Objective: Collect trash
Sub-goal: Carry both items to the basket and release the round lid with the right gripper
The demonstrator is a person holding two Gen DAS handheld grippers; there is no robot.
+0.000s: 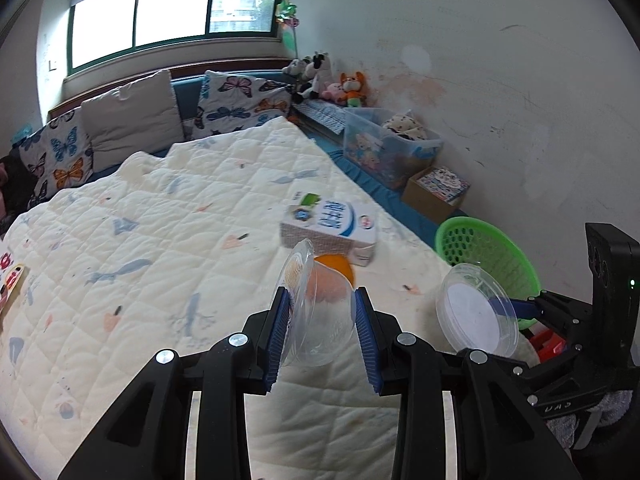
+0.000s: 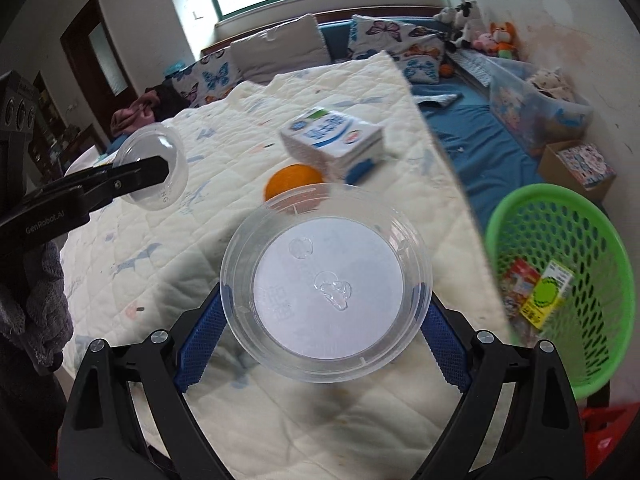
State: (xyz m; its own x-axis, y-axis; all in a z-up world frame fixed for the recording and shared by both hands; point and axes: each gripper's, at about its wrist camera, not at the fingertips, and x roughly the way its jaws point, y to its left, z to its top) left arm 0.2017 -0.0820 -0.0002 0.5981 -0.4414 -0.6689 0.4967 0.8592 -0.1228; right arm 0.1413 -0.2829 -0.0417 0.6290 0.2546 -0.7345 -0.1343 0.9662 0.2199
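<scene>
- While the left wrist view is taken first, count: one clear plastic cup (image 1: 316, 312), one clear round lid (image 1: 478, 310), one milk carton (image 1: 330, 230), one orange (image 1: 338, 266), one green basket (image 1: 486, 248).
- Left gripper (image 1: 318, 300): blue pads clamped on the cup's sides; cup lies sideways between them, mouth toward the left pad, above the quilt.
- Right gripper (image 1: 516, 308) enters from the right edge, carrying the lid just in front of the basket.
- Surface: cream quilted bedspread (image 1: 160, 240) with small printed motifs; carton and orange rest on it, close together.
- Room: window (image 1: 172, 12) behind, butterfly cushions, soft toys in the corner, marked white wall.
- Right wrist view, count: one lid (image 2: 326, 286), one cup (image 2: 154, 168), one carton (image 2: 334, 142), one orange (image 2: 294, 180), one basket (image 2: 560, 276).
- Right gripper (image 2: 326, 308): jaws spread wide, pads pressed on the lid's rim at both sides; lid transparent, flat white centre, held over the bedspread (image 2: 320, 420).
- Basket stands right of the bed; two printed packages lie inside.
- Left gripper (image 2: 160, 170) at left, gripping the cup.
</scene>
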